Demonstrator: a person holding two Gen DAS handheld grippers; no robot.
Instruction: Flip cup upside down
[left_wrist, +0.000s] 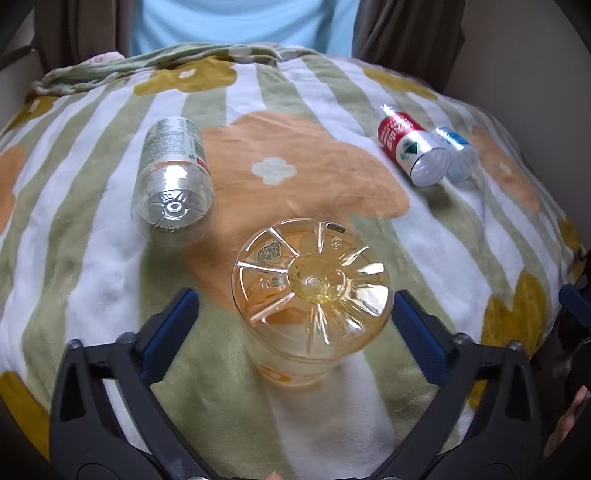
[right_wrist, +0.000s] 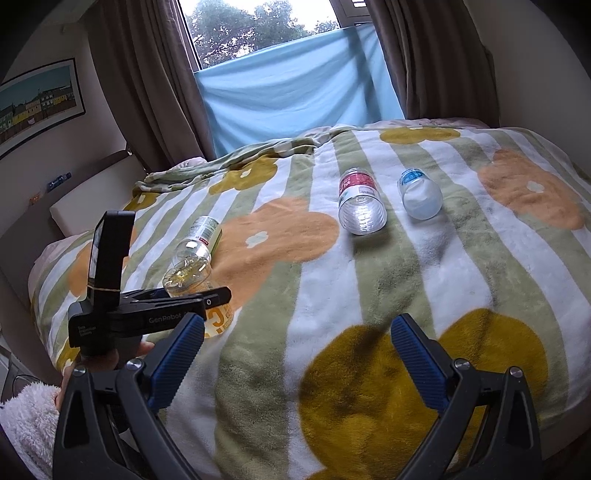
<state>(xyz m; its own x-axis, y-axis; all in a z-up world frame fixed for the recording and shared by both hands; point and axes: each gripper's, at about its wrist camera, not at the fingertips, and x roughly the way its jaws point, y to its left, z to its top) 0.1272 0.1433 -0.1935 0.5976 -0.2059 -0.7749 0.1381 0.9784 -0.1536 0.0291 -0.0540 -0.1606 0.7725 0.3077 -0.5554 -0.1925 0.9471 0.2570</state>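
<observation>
A clear yellowish plastic cup stands on the striped flower blanket with its ribbed base up and its mouth down. My left gripper is open, one blue-padded finger on each side of the cup with a gap to its wall. In the right wrist view the same cup sits at the left, partly hidden behind the left gripper. My right gripper is open over a mustard flower on the blanket, with nothing between its fingers.
Three other cut bottle cups lie on their sides: a green-labelled one, a red-labelled one and a blue-labelled one. A person's hand holds the left gripper. Curtains and a window stand beyond the bed.
</observation>
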